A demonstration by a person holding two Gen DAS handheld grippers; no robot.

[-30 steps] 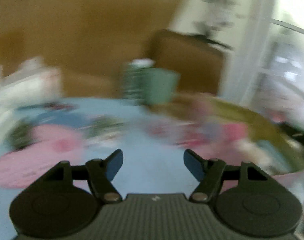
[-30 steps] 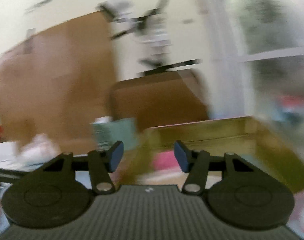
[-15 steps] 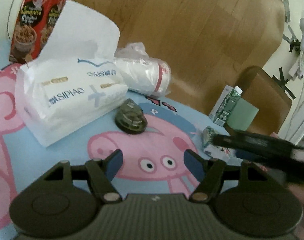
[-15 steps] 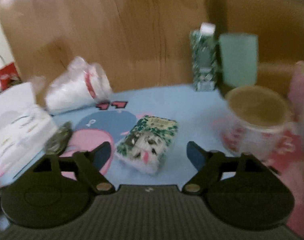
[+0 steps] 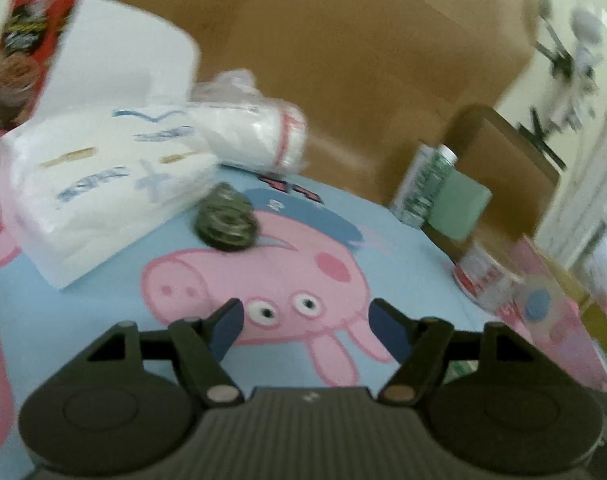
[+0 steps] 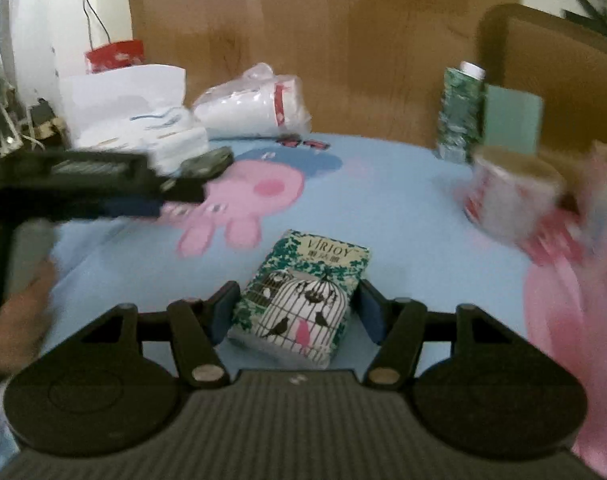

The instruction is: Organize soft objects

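looking along the left gripper [image 5: 305, 330], its jaws are spread wide with nothing between them, hovering over the pig-print cloth [image 5: 383, 232]. beyond lie a large white tissue pack [image 5: 107, 184], a bagged white roll [image 5: 259, 136] and a dark scrubber [image 5: 227, 222] just beside the pack.

from the right wrist, the right gripper [image 6: 297, 308] stands parted around a small tissue packet [image 6: 301, 300] lying flat on the cloth, pads just beside its long sides, contact unclear. the packet looks light and squashy with slick film, so a gentle squeeze across its middle should hold it without crushing or slipping.
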